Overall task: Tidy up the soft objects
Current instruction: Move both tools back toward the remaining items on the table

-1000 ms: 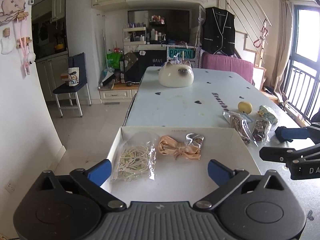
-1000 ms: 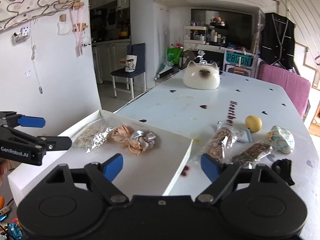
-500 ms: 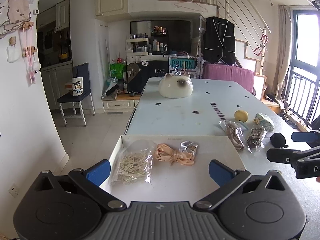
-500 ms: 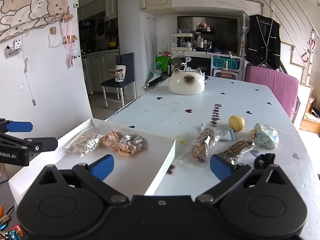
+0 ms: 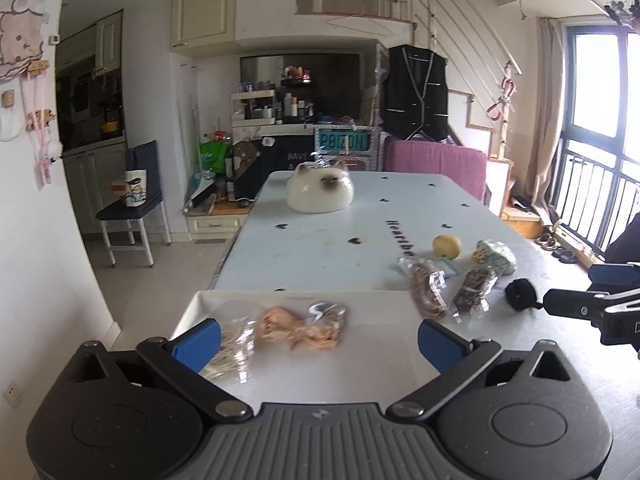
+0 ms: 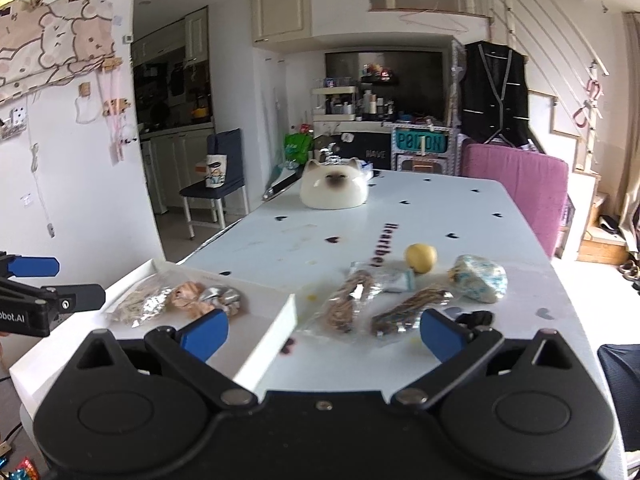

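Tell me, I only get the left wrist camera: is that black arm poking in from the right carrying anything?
Observer: No. In the right wrist view the right gripper stands wide open, with nothing between its blue pads.
Operator: What is it aimed at?
Observer: Two clear packets of brownish bands lie straight ahead of it, on the table just outside the white box.
Operator: And my gripper, seen from there?
Observer: The left gripper shows side-on at that picture's left edge, beside the box, with white lettering on its body.
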The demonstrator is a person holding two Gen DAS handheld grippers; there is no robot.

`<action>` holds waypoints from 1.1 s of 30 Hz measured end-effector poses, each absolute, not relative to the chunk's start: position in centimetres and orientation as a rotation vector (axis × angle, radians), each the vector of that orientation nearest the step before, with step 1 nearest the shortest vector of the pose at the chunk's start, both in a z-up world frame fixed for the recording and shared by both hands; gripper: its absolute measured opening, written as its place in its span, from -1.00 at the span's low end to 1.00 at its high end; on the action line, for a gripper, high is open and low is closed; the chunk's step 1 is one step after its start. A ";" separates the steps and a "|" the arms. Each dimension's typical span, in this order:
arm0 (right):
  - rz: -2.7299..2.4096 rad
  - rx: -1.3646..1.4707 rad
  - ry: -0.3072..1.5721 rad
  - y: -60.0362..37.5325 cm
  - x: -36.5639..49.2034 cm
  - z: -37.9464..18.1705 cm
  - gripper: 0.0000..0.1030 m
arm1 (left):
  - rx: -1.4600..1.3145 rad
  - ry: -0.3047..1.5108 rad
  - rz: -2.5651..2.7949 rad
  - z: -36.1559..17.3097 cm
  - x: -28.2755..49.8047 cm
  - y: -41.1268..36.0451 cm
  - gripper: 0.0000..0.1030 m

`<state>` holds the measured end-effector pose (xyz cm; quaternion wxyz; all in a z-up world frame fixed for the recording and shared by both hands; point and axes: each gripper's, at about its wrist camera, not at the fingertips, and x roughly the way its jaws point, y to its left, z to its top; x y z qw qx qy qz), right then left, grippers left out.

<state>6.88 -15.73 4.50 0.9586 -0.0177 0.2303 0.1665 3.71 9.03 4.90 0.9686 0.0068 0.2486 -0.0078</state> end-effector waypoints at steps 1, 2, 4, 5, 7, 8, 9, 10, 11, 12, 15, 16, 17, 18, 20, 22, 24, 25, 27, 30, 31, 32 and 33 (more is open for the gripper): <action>0.329 -0.036 0.465 -16.2 6.8 4.5 1.00 | 0.014 0.500 -0.023 5.0 3.8 8.6 1.00; 0.318 -0.035 0.463 -16.7 6.8 4.5 1.00 | 0.013 0.498 -0.030 5.0 3.9 8.2 1.00; 0.298 -0.032 0.459 -17.9 6.8 4.5 1.00 | 0.015 0.495 -0.047 5.2 4.2 7.2 1.00; 0.289 -0.030 0.459 -18.4 6.8 4.5 1.00 | 0.017 0.495 -0.055 5.3 4.5 6.7 1.00; 0.268 -0.027 0.457 -19.4 6.9 4.5 1.00 | 0.024 0.491 -0.073 5.5 4.9 5.4 1.00; 0.257 -0.026 0.457 -20.0 7.0 4.4 1.00 | 0.028 0.488 -0.083 5.5 5.1 4.8 1.00; 0.246 -0.024 0.457 -20.5 7.1 4.3 1.00 | 0.031 0.486 -0.092 5.6 5.3 4.2 1.00; 0.235 -0.022 0.459 -21.0 7.2 4.2 1.00 | 0.033 0.485 -0.102 5.6 5.6 3.6 1.00; 0.225 -0.020 0.460 -21.6 7.3 4.2 1.00 | 0.034 0.484 -0.110 5.6 5.9 3.0 1.00; 0.213 -0.018 0.461 -22.1 7.4 4.1 1.00 | 0.035 0.484 -0.120 5.6 6.2 2.4 1.00; 0.177 -0.016 0.465 -23.5 7.8 3.7 1.00 | 0.041 0.485 -0.142 5.5 7.3 0.6 1.00; 0.164 -0.017 0.466 -23.9 8.0 3.6 1.00 | 0.044 0.486 -0.146 5.5 7.6 0.0 1.00; 0.155 -0.020 0.465 -24.4 8.2 3.4 1.00 | 0.049 0.487 -0.150 5.4 8.0 -0.6 1.00; 0.148 -0.020 0.464 -24.8 8.3 3.3 1.00 | 0.053 0.488 -0.154 5.4 8.4 -1.2 1.00; 0.132 -0.013 0.462 -25.7 8.7 3.0 1.00 | 0.061 0.491 -0.161 5.2 9.2 -2.3 1.00; 0.117 -0.003 0.462 -26.5 9.3 2.8 1.00 | 0.066 0.496 -0.172 5.0 10.2 -3.3 1.00; 0.102 0.002 0.461 -27.3 9.9 2.6 1.00 | 0.068 0.504 -0.183 4.8 11.3 -4.1 1.00; 0.096 0.002 0.461 -27.6 10.3 2.4 1.00 | 0.071 0.511 -0.186 4.6 11.9 -4.5 1.00; 0.089 0.000 0.462 -28.2 11.1 2.1 1.00 | 0.077 0.522 -0.186 4.3 13.2 -5.3 1.00; 0.083 0.010 0.465 -29.0 12.5 1.7 1.00 | 0.073 0.539 -0.192 3.7 15.3 -6.0 0.97; 0.072 0.017 0.459 -29.2 13.1 1.4 1.00 | 0.069 0.551 -0.188 3.4 16.1 -6.0 0.95; 0.063 0.021 0.455 -29.4 13.5 1.2 1.00 | 0.064 0.566 -0.182 3.1 16.9 -6.1 0.94; 0.070 0.020 0.456 -29.4 14.1 1.0 1.00 | 0.057 0.582 -0.177 2.7 17.7 -6.0 0.89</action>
